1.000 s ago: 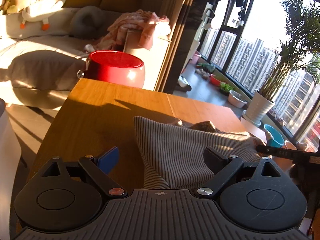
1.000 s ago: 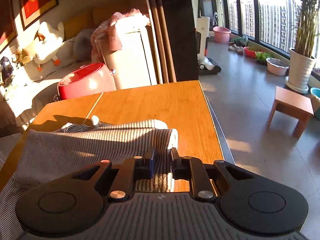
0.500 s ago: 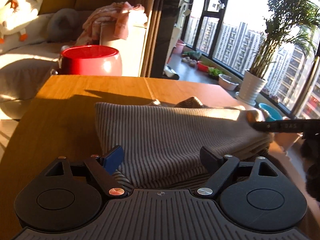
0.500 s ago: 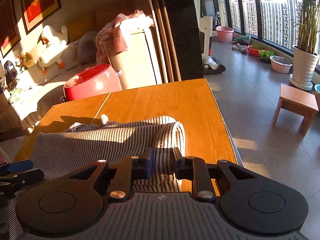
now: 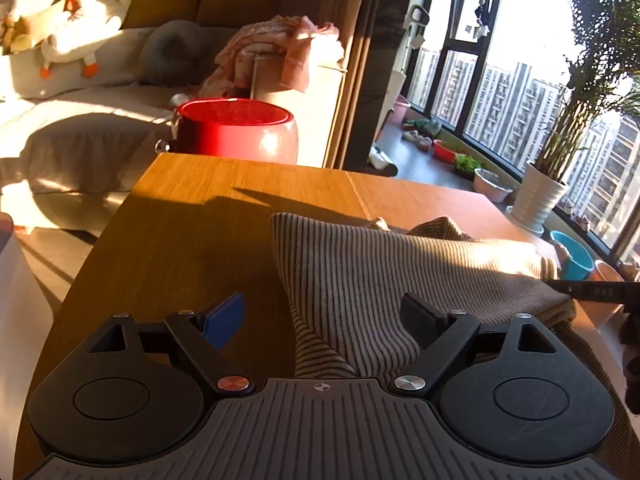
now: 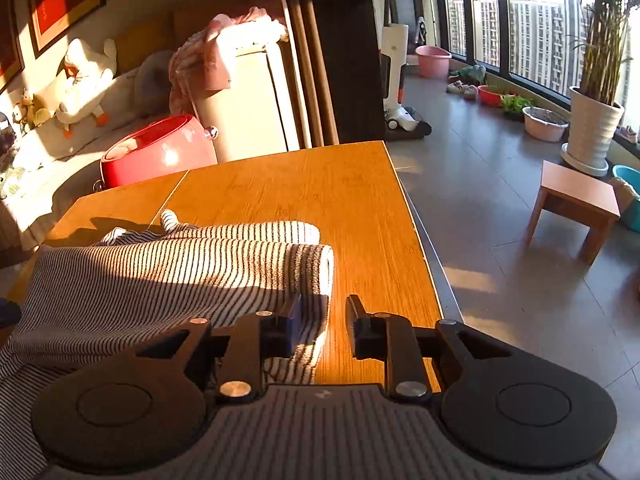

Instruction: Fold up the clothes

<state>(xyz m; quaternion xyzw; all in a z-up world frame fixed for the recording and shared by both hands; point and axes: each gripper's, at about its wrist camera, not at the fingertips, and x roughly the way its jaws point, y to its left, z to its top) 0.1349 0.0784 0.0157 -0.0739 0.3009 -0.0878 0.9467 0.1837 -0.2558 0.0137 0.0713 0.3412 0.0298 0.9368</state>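
The left claw (image 5: 324, 322) gapes over the striped garment (image 5: 400, 276) on the wooden surface (image 5: 200, 240); the right claw (image 6: 323, 326), just opening, seemingly grips nothing.

Home living room, sofa (image 5: 100, 96) with plush goose (image 5: 76, 16), potted palm (image 6: 596, 120), high-rise windows (image 5: 504, 92)

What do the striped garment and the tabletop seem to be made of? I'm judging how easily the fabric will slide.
Striped garment: apparently a soft ribbed knit, matte; it drapes and rolls into a thick edge, with fine dark and light stripes. Tabletop: looks like wood or wood-look laminate, smooth with a slight sheen; straight grain lines and a seam show. Solid wood or veneer cannot be told.
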